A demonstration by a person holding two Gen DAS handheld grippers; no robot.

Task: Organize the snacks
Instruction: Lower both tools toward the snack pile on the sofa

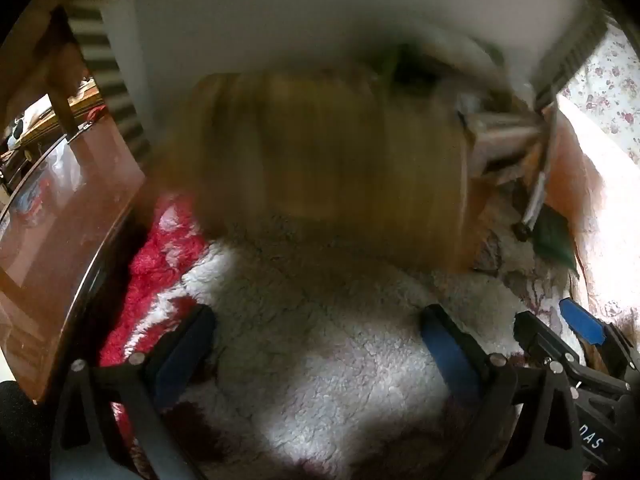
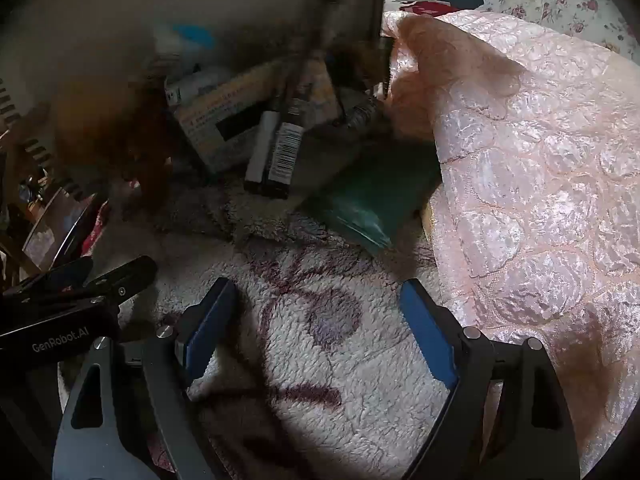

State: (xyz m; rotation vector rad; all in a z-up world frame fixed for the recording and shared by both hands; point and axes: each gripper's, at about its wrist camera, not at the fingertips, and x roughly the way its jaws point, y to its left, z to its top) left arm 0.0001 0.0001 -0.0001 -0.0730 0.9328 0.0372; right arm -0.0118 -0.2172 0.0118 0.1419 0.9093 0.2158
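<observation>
While both the left gripper (image 1: 316,344) and right gripper (image 2: 316,328) gape empty above the fleece blanket (image 2: 320,360), the green packet (image 2: 368,200) and boxes (image 2: 240,128) lie unsorted.

Both wrist views tilt steeply down, close over the same fleecy blanket (image 1: 320,360), sharing a green pouch (image 2: 372,196).

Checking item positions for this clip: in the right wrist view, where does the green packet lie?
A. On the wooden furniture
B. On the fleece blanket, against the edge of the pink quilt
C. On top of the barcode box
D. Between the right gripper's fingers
B: the green packet lies flat on the fleece blanket, its right end against the pink quilt, well ahead of the open right gripper.
</observation>
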